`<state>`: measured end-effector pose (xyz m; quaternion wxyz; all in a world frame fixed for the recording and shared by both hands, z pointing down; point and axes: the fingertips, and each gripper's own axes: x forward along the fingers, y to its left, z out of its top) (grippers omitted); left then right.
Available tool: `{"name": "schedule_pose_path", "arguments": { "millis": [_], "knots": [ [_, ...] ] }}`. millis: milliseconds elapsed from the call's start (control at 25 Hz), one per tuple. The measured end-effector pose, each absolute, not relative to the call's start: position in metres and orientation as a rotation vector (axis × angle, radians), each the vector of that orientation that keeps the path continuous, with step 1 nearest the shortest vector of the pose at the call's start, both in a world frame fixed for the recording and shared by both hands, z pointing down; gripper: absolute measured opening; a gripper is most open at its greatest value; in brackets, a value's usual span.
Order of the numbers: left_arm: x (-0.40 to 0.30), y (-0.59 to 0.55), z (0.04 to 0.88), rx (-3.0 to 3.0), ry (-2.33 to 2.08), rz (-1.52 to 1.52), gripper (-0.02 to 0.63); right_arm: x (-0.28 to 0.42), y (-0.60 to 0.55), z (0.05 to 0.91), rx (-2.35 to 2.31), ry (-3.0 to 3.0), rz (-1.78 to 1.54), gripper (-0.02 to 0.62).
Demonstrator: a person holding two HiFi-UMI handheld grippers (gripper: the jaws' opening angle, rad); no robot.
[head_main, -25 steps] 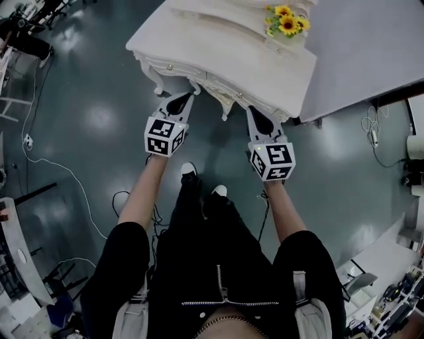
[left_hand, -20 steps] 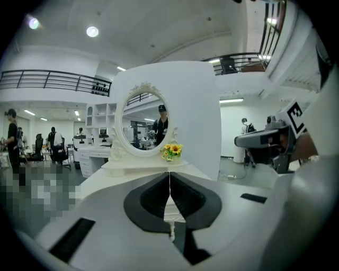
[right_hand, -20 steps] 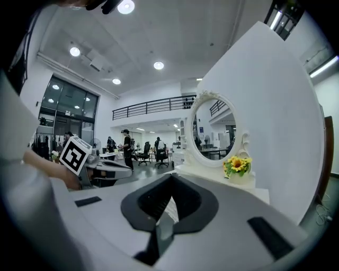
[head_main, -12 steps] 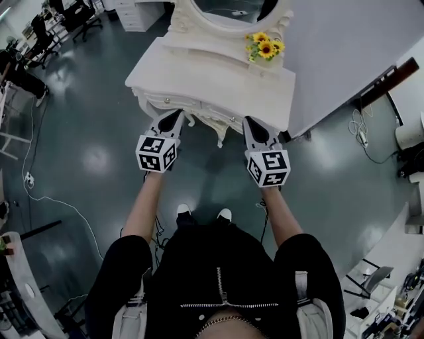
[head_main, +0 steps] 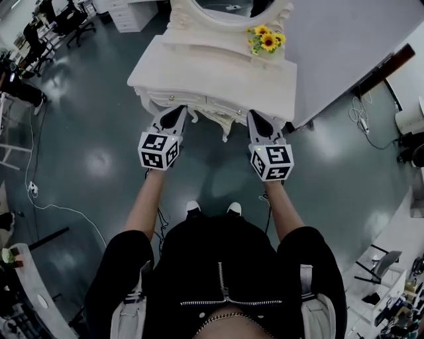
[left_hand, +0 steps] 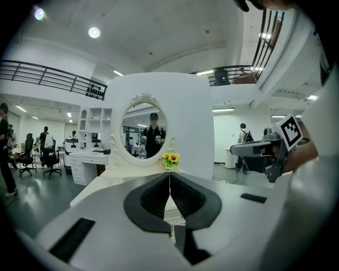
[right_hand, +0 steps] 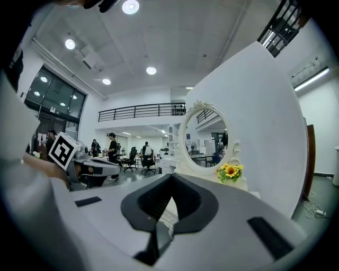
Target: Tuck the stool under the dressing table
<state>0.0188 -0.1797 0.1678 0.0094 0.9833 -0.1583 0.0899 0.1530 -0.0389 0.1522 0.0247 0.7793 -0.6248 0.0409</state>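
The white dressing table [head_main: 212, 73] stands in front of me, with an oval mirror [left_hand: 144, 132] and a bunch of sunflowers [head_main: 265, 41] on its top. No stool shows in any view. My left gripper [head_main: 177, 112] is held level at the table's front edge, left of centre, jaws shut with nothing between them. My right gripper [head_main: 257, 118] hangs at the same edge, right of centre, also shut and empty. In the left gripper view the left gripper [left_hand: 169, 182] points over the tabletop at the mirror. The right gripper [right_hand: 170, 197] faces the mirror and the sunflowers [right_hand: 230, 171].
A white partition wall [head_main: 344, 46] rises behind and to the right of the table. Cables [head_main: 40, 198] lie on the dark glossy floor at left. Office chairs and desks [head_main: 59, 16] fill the far left. My feet [head_main: 213, 208] stand close behind the grippers. Several people stand in the background.
Both grippers have risen along the table's front edge and stayed shut. The head view has tilted up, so the mirror and more of the tabletop now show.
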Motion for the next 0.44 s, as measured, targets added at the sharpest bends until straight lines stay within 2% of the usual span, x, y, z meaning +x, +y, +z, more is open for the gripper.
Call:
{"name": "schedule_pose_path", "arguments": {
  "millis": [440],
  "knots": [
    [0.011,-0.177,0.163,3.075,-0.483,0.280,0.021,0.147,-0.032,0.148,2.421,-1.921,0.118,0.002]
  ]
}}
